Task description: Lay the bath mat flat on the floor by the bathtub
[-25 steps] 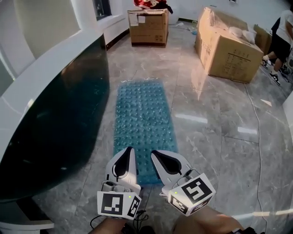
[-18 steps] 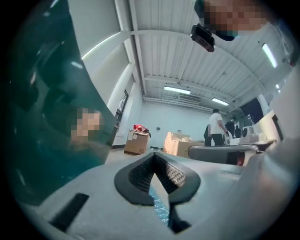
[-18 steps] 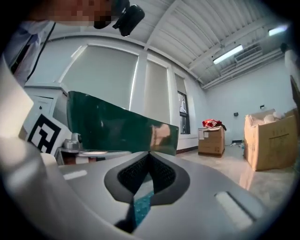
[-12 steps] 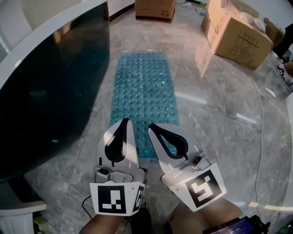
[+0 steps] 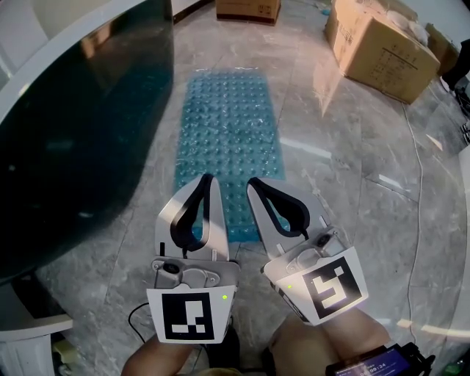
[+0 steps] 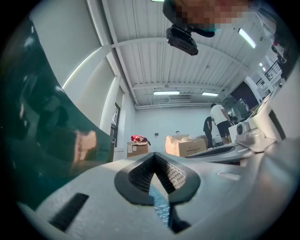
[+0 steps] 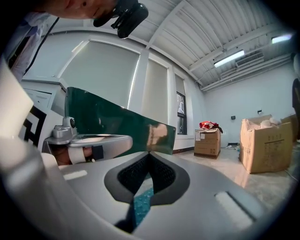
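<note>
The blue bumpy bath mat (image 5: pixel 228 132) lies flat on the grey marble floor, lengthwise beside the dark green bathtub wall (image 5: pixel 73 125). Both grippers hover side by side above the mat's near end, apart from it. My left gripper (image 5: pixel 208 181) is shut with nothing held. My right gripper (image 5: pixel 254 183) is shut and empty too. In the left gripper view the jaws (image 6: pixel 153 157) meet, and a strip of mat (image 6: pixel 160 208) shows below them. The right gripper view shows its closed jaws (image 7: pixel 149 157) over a sliver of mat (image 7: pixel 142 202).
Large cardboard boxes stand at the far right (image 5: pixel 382 45) and far middle (image 5: pixel 248 9). A thin cable (image 5: pixel 417 183) runs along the floor on the right. The tub's white rim (image 5: pixel 44 55) curves along the left. A person (image 6: pixel 218 123) stands far off.
Both grippers have come up closer to the head camera, still shut. The view has tilted down. The mat lies as before.
</note>
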{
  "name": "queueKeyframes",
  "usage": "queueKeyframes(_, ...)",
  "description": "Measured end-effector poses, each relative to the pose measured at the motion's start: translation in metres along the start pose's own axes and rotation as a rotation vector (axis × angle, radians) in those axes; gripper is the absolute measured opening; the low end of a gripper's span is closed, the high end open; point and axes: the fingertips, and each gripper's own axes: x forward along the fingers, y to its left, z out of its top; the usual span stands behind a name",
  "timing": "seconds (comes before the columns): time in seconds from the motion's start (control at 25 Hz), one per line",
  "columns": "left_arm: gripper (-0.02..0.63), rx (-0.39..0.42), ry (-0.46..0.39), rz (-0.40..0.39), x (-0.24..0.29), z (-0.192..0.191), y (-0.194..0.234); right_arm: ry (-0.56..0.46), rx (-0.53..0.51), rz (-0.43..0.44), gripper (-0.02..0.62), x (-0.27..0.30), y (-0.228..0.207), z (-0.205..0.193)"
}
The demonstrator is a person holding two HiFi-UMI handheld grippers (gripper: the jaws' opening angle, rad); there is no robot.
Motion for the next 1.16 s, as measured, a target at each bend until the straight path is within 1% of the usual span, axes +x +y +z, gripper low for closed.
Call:
queueKeyframes(0.16, 0.005, 0.006, 0.006, -0.005, 0.0, -0.003, -0.003, -0.016, 0.001, -0.018, 0.008, -0.004, -0.004, 0.005)
queueKeyframes(0.36, 0.005, 0.002, 0.01, -0.01, 0.002, -0.005, -0.006, -0.013, 0.01, -0.015, 0.008, -0.003, -0.004, 0.002)
queueKeyframes(0.56, 0.005, 0.023, 0.011, -0.02, 0.002, -0.005, -0.009, -0.019, -0.004, -0.023, 0.008, -0.003, -0.005, 0.004)
queueKeyframes(0.84, 0.005, 0.043, 0.009, -0.022, 0.001, -0.003, -0.011, -0.023, 0.003, -0.029, 0.008, -0.002, -0.006, 0.004)
queueKeyframes(1.16, 0.005, 0.038, -0.012, 0.002, -0.001, 0.001, 0.001, -0.056, -0.004, -0.018, 0.008, -0.001, -0.001, 0.008)
